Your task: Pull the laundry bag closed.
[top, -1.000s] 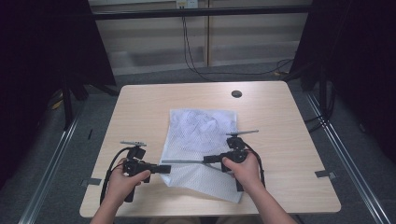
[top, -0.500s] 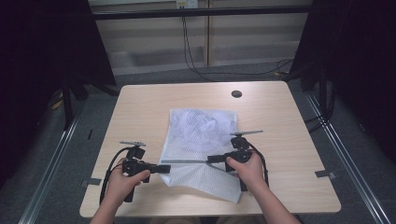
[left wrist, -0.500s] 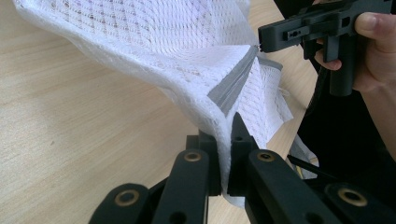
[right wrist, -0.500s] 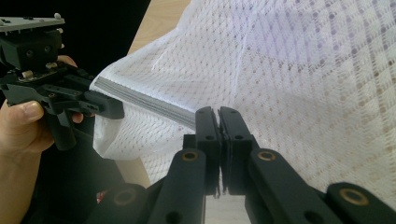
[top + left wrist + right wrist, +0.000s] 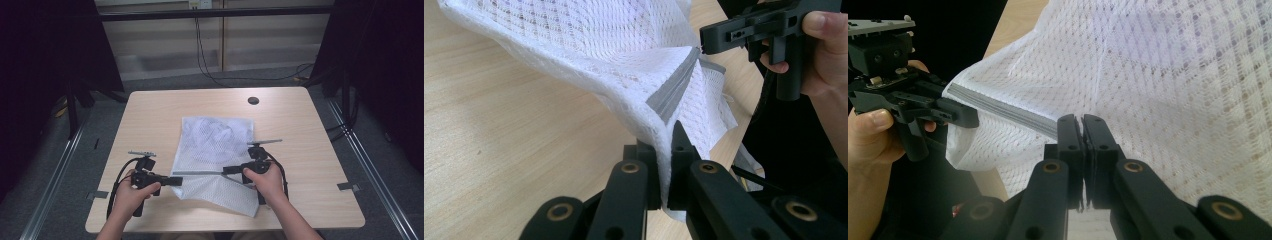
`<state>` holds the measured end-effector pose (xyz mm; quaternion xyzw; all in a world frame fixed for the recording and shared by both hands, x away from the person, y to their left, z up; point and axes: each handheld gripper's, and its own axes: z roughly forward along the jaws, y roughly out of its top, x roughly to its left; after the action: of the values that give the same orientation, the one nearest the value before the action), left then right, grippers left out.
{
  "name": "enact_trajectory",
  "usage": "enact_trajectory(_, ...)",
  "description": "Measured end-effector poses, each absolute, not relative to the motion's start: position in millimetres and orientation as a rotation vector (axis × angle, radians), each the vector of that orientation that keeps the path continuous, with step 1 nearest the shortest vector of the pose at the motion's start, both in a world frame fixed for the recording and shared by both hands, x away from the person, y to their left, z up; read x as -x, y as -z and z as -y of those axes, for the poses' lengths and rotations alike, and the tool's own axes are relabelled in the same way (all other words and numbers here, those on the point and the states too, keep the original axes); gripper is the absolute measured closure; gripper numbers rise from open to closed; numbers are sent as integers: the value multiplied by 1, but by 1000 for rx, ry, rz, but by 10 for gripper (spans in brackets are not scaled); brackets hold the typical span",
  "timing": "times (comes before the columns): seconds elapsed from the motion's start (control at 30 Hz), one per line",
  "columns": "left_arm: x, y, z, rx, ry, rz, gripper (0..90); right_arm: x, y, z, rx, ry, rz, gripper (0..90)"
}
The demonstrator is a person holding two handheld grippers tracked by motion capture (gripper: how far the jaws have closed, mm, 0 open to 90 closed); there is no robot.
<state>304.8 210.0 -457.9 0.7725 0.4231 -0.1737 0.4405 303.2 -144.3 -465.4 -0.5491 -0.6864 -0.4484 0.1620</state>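
**Mesh bag held taut at its grey edge; no legible markings**

The white mesh bag (image 5: 216, 155) lies mid-table (image 5: 150, 115). The left gripper (image 5: 176, 181) and right gripper (image 5: 227, 170) each clamp its grey zipper band (image 5: 200, 173). No brand, label or writing is readable.

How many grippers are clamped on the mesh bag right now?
2: the left gripper pinches the mesh bag at its near-left edge, and the right gripper pinches its grey zipper strip mid-bag.

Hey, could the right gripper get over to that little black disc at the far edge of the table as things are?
Probably not yet: the right gripper is shut on the mesh bag; the black disc lies well beyond.
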Motion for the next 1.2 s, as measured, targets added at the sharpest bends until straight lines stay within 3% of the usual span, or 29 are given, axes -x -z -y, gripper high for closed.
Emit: enact_trajectory(1.2,-304,457,-208,-1931,434,-1040,887,-304,466,150,1574,1271,1963,872)
